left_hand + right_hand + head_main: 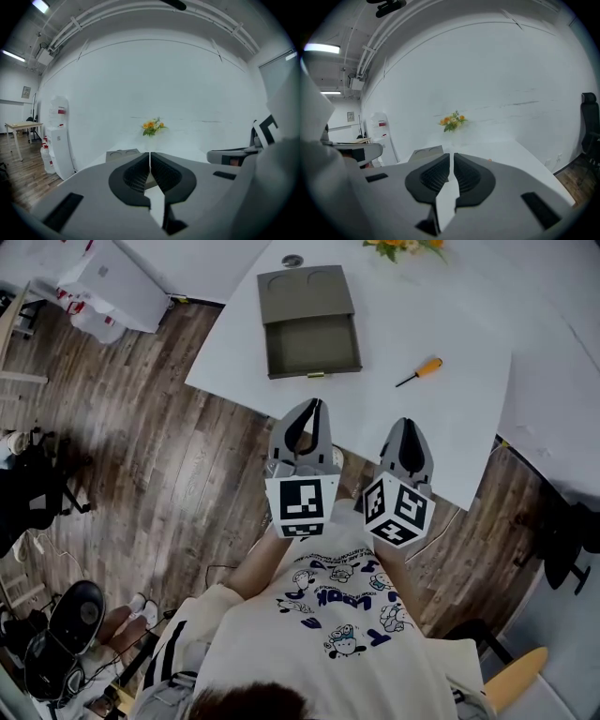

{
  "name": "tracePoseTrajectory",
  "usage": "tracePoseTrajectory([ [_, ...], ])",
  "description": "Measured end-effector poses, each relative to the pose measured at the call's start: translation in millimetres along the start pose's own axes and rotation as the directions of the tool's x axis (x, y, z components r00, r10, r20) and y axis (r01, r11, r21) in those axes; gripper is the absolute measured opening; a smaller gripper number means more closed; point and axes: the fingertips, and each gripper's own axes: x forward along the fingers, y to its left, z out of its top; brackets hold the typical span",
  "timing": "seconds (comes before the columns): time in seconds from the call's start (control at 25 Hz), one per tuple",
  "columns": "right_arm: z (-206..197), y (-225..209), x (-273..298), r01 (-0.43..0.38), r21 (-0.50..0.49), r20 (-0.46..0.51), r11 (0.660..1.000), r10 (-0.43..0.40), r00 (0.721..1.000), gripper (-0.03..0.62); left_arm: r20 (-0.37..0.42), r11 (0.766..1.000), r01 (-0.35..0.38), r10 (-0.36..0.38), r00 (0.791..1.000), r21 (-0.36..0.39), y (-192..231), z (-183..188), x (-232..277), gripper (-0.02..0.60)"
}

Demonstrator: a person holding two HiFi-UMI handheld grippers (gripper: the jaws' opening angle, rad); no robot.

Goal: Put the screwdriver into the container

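Start of task, nothing picked up yet.

- Left claw [315,405]: jaws pressed together, nothing between them. It hangs over the near edge of the surface [441,315], close to the person's chest.
- Right claw [405,424]: jaws likewise pressed together and empty, just beside the left one.
- Screwdriver [420,371]: lies flat on the bare surface, to the right of the container [312,347] and apart from it. The orange handle points to the far right, the dark shaft toward the near left.
- Container: an olive-grey box with its lower tray open upward toward the person and nothing in it. Two round recesses show in the top panel.
- Flowers [403,246] stand at the far edge, well clear of the work.

Judgement on the step in hand, the reach and pick:

- The right claw sits nearer the screwdriver, so it looks like the natural one to use.
- Spread the jaws before descending, not at the surface.
- Come down over the handle rather than the thin shaft, since it is thicker and gives the ribbed pads more to bite on.
- Turn the claw so the jaws cross the tool's long axis. A grip along the axis is likely to roll it away.
- Keep the tips low enough to get under the handle's curve.
- The left claw can stay parked out of the way.
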Motion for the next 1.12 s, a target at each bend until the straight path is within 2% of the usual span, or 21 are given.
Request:
tracePoseTrajectory([
  [0.76,23,-56,113,0.034,0.012,-0.069,0.999,-0.033,0.997,0.044,-0.063,1.000,-0.013,0.012,0.998,-0.005,-14,12,121,0.021],
  [1.12,13,-66,140,0.054,0.021,-0.116,0.998,-0.051,0.992,0.044,-0.094,1.000,-0.002,0.001,0.996,-0.007,-16,6,149,0.021],
])
